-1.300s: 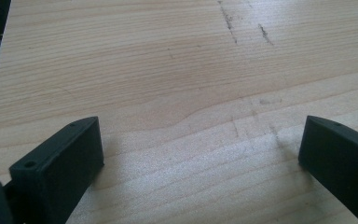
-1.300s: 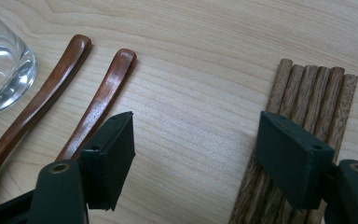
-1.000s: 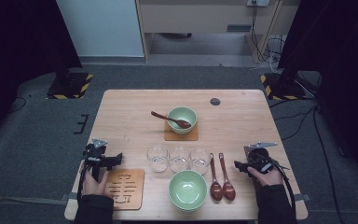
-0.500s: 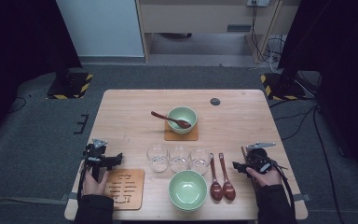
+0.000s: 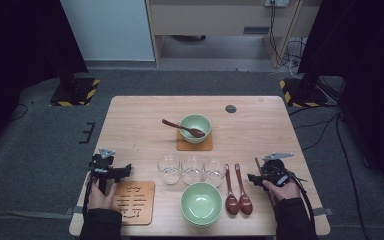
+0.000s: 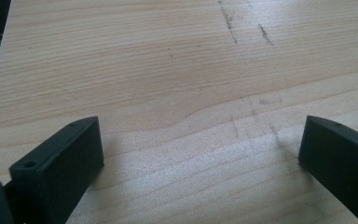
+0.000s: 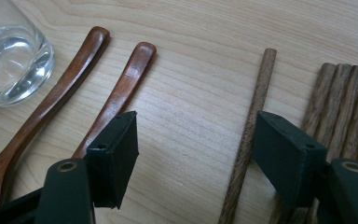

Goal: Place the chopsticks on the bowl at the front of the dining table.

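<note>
My left gripper stands open low over bare wood at the table's left edge, just behind a slotted wooden trivet. Its jaws are wide apart with nothing between them. My right gripper is open near the front right. Two brown wooden spoons lie by its left jaw. A single wooden chopstick runs beside its right jaw, and several more chopsticks lie further right. Nothing is held.
Three clear glasses stand in a row mid-table, one glass close to the spoons. A green bowl sits at the front. Another green bowl with a spoon in it rests on a coaster behind.
</note>
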A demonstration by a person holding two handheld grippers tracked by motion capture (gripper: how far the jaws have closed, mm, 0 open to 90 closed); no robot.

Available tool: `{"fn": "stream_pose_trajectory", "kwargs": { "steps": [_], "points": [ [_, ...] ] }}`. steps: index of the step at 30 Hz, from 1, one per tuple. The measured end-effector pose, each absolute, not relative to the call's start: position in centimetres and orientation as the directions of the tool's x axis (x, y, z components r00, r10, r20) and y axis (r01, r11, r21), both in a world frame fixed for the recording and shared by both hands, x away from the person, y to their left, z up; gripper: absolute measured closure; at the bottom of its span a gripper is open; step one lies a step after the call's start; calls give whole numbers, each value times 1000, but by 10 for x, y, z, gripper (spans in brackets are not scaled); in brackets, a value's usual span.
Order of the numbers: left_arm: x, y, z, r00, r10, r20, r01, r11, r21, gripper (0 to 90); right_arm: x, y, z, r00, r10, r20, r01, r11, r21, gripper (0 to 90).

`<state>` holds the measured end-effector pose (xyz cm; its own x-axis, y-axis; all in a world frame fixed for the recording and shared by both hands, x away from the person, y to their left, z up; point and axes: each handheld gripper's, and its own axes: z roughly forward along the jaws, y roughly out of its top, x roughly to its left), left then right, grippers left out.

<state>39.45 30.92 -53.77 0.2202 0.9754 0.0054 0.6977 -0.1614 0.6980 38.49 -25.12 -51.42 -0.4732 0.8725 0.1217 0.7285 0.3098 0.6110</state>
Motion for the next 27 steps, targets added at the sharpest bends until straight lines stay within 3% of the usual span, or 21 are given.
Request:
{"fn": "stream_pose_trajectory", "kwargs": {
  "steps": [17,20,27],
  "points": [
    [395,309,-538,220,975,5,698,-161,698,0,384,-244,-514,-503,854,133,716,326,617,342],
    [395,309,-538,220,975,5,698,-161,698,0,383,-246,-512,-496,859,124,712,321,625,377],
    [395,309,-538,220,975,5,698,-161,698,0,380,-252,-508,-472,881,16,695,362,621,569]
  ]
}}
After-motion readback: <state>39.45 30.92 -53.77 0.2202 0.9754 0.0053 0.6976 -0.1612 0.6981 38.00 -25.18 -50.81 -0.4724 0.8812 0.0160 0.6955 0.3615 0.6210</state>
